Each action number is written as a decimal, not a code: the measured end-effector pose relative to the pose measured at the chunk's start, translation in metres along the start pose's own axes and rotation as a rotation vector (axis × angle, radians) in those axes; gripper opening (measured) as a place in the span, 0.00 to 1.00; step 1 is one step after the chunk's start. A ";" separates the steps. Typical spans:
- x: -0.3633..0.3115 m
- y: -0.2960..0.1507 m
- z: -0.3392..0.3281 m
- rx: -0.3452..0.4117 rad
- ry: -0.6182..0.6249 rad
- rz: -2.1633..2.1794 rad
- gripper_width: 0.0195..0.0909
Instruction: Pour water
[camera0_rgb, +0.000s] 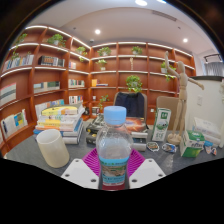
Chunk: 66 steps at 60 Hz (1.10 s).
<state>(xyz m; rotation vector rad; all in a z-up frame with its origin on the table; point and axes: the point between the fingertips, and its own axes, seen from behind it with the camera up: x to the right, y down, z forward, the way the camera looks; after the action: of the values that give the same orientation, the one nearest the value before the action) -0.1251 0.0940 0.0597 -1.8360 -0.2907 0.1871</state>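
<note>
A clear plastic water bottle (114, 150) with a light blue cap and a blue label stands upright between my fingers, and my gripper (114, 166) is shut on it, with the magenta pads (92, 162) pressing on its lower body from both sides. A white cup (52, 147) stands on the dark table (30, 165) to the left of the bottle, a little apart from it. The bottle's base is hidden behind the fingers.
A stack of books (62, 122) lies beyond the cup. Small boxes and packets (192, 143) crowd the table at the right, with a white and green carton (160, 124) behind the bottle. A chair (130, 103) and wooden bookshelves (60, 70) fill the background.
</note>
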 end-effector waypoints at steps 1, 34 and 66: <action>0.002 0.000 0.001 0.000 0.002 -0.003 0.14; -0.001 0.020 -0.063 -0.083 0.034 0.140 0.80; 0.022 0.003 -0.217 0.001 0.219 0.053 0.86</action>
<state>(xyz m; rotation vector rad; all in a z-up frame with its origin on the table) -0.0435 -0.0995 0.1178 -1.8451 -0.0891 0.0217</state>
